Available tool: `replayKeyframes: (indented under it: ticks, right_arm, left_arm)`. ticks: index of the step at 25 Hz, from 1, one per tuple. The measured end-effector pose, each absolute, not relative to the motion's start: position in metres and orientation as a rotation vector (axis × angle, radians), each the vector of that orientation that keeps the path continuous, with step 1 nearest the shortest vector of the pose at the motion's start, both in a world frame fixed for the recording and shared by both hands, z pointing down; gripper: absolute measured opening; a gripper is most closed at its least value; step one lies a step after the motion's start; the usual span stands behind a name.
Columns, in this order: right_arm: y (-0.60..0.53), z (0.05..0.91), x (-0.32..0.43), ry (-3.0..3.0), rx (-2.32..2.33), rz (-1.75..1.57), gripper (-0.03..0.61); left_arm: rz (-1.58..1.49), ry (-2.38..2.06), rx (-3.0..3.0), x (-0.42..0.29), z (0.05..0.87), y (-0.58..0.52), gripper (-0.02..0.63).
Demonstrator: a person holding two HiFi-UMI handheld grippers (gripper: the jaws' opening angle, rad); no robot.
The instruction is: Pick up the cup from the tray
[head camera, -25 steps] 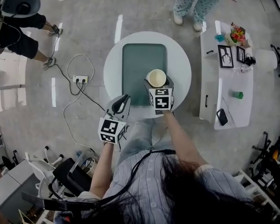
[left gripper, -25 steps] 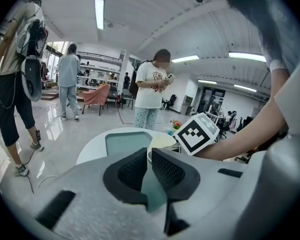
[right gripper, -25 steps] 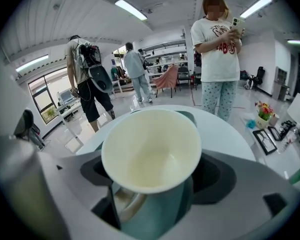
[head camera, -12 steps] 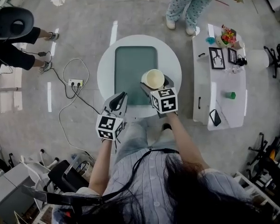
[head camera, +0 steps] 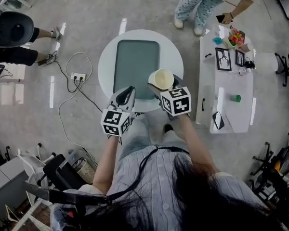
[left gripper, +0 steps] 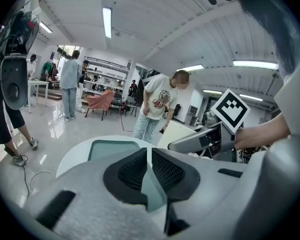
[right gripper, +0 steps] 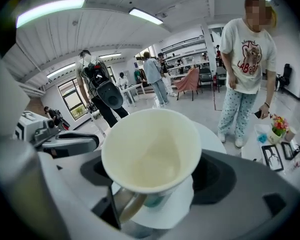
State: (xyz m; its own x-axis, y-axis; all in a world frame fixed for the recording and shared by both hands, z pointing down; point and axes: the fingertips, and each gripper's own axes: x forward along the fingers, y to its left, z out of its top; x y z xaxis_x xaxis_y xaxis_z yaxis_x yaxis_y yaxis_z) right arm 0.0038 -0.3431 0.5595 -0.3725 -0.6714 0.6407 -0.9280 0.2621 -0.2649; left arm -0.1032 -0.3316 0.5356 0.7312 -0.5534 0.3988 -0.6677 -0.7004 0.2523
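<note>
A cream paper cup (head camera: 161, 79), empty and upright, is held in my right gripper (head camera: 164, 84), whose jaws are shut on its sides. It hangs above the right part of the round white table (head camera: 107, 57), beside the grey-green tray (head camera: 135, 66). In the right gripper view the cup (right gripper: 152, 154) fills the middle, raised off the table top. My left gripper (head camera: 126, 95) is over the table's near edge, left of the cup. Its fingers (left gripper: 132, 170) are pressed together with nothing between them.
A long white side table (head camera: 227, 85) with picture frames, a green thing and a phone stands to the right. A person in patterned trousers (head camera: 195, 4) stands behind the round table. A power strip and cables (head camera: 78, 77) lie on the floor at left.
The right gripper has lifted the cup higher, off the tray and toward its right edge. The left gripper has moved closer to the table's near edge. The standing person has shifted.
</note>
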Motion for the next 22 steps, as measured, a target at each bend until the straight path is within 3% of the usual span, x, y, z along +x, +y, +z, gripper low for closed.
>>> replayKeyframes:
  ticks: [22]
  right_arm:
    - [-0.202,0.540,0.068,-2.265,1.204,0.745,0.408]
  left_arm:
    - [0.368,-1.158,2.535,-0.031,0.518,-0.201,0.017]
